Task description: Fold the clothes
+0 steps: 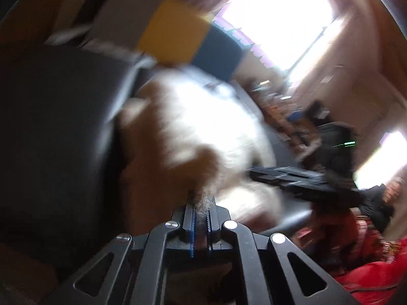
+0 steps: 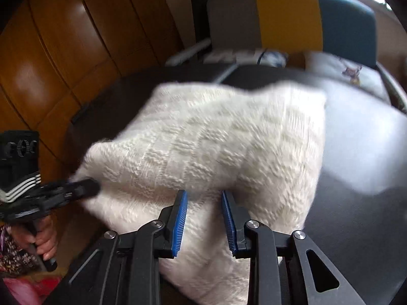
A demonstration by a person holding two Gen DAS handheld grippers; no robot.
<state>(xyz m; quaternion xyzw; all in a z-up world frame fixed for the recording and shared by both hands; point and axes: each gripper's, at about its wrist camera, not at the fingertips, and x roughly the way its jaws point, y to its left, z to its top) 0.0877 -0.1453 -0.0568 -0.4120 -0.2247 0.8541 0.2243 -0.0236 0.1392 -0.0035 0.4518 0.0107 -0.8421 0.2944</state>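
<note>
Left wrist view, blurred: bright window behind, right gripper crossing at right, dark table. Left gripper pinched on white knit sweater.

Right wrist view: yellow-blue chair, wood panelling. Sweater on table; right gripper fingers spread, hovering over the knit.

A white knitted sweater with a raised, ribbed pattern lies bunched on a dark table, its bulk spread from the near edge toward the far middle. Its left corner is lifted and stretched out to the left. In the left wrist view the sweater is a bright, blurred mass.
</note>
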